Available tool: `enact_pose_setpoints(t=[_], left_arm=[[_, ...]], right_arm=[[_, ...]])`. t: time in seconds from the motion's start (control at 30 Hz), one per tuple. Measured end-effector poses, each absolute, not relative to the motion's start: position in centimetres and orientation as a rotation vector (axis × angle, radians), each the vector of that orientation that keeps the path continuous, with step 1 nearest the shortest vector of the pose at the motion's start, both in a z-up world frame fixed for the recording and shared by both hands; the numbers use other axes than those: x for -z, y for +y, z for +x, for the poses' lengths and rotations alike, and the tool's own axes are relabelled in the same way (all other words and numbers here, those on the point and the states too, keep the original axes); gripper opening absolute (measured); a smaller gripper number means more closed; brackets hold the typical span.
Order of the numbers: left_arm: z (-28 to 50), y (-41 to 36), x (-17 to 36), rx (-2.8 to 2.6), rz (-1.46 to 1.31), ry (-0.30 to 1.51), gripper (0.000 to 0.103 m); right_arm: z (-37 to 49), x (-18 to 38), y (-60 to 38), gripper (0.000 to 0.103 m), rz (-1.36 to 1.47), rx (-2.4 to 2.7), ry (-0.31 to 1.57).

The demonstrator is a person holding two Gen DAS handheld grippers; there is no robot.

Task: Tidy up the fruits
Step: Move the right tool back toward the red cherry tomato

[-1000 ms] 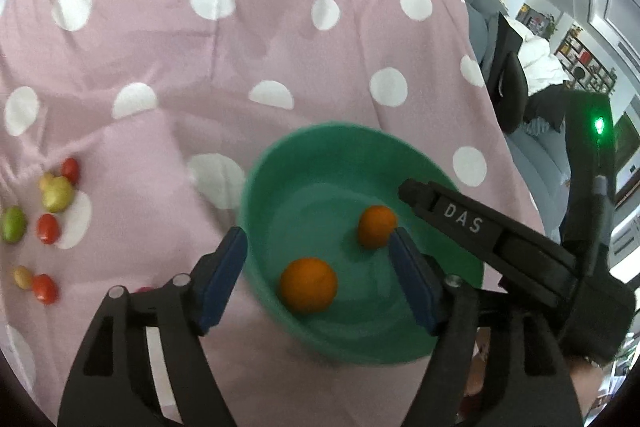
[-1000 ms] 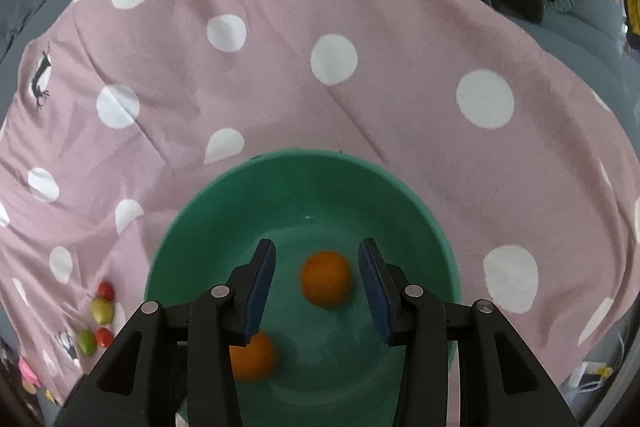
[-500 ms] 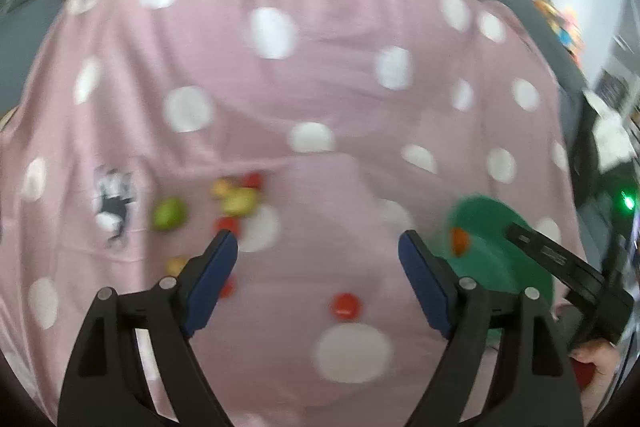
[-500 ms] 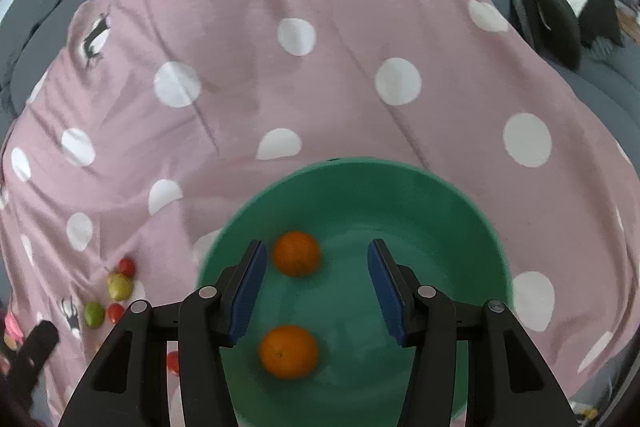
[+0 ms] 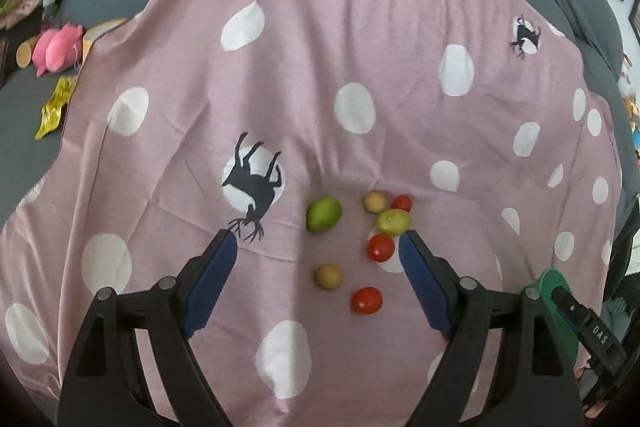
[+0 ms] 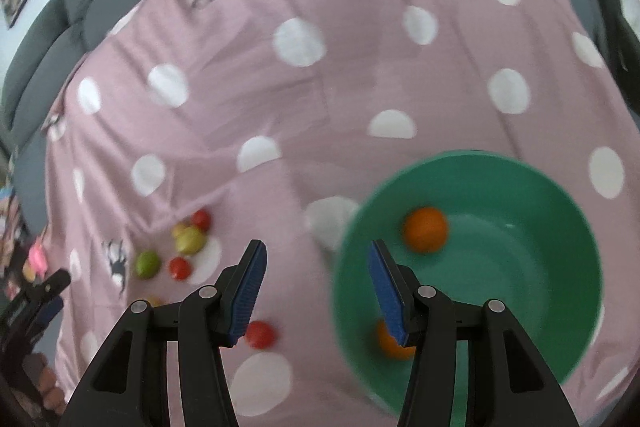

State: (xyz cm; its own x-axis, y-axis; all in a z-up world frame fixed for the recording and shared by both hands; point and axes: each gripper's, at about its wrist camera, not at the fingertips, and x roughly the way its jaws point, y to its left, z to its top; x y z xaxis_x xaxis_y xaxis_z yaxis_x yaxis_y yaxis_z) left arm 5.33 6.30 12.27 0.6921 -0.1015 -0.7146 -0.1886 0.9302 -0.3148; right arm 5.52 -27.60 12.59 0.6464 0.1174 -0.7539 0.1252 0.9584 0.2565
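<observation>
1. My left gripper [image 5: 318, 241] has swung off the green bowl [image 6: 560, 187] and now hangs over the loose fruit, jaws wide, empty.
2. Nearest lies a red tomato [image 5: 366, 300], beyond it a green lime [image 5: 323, 213].
3. My right gripper [image 6: 316, 271] has drifted left of the bowl, which holds two oranges [image 6: 425, 229]; jaws apart, empty. Next pick looks ready.

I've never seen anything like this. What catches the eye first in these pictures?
Probably the pink polka-dot cloth spread over a grey couch, with a cluster of small red, green and tan fruits lying on it between the left gripper's open blue fingers. To the right sits a green bowl holding two oranges.
</observation>
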Motion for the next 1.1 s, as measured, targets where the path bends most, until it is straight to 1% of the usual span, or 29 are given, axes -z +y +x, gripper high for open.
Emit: enact_pose_setpoints(t=[0.3, 0.5, 0.67, 0.73, 0.83, 0.9, 0.93, 1.07, 1.1], left_arm=[[6.2, 4.9, -11.5, 0.001, -0.353, 0.852, 0.082], [7.2, 3.3, -10.0, 0.041, -0.339, 0.911, 0.081], [7.9, 1.6, -9.1, 0.056, -0.300, 0.948, 0.081], [8.2, 1.0, -8.5, 0.069, -0.295, 0.968, 0.080], [8.6, 0.3, -7.5, 0.072, -0.276, 0.997, 0.076], [8.9, -0.1, -6.8, 0.076, -0.267, 1.022, 0.070], [9.0, -0.2, -6.6, 0.081, -0.267, 1.029, 0.068], [9.5, -0.4, -5.4, 0.112, -0.295, 1.068, 0.055], [9.6, -0.5, -5.1, 0.119, -0.301, 1.081, 0.054]], right_arm=[[6.4, -10.7, -23.7, 0.053, 0.325, -0.216, 0.971], [7.3, -8.8, -21.5, 0.053, 0.274, -0.224, 1.052], [8.2, -6.0, -19.8, 0.053, 0.228, -0.203, 1.153], [8.3, -5.8, -19.7, 0.053, 0.222, -0.200, 1.160], [8.4, -5.1, -19.6, 0.053, 0.194, -0.175, 1.179], [8.6, -4.9, -19.6, 0.053, 0.188, -0.162, 1.189], [8.6, -4.8, -19.8, 0.053, 0.191, -0.162, 1.193], [8.8, -4.4, -20.2, 0.053, 0.190, -0.153, 1.206], [8.8, -4.3, -20.2, 0.053, 0.185, -0.152, 1.209]])
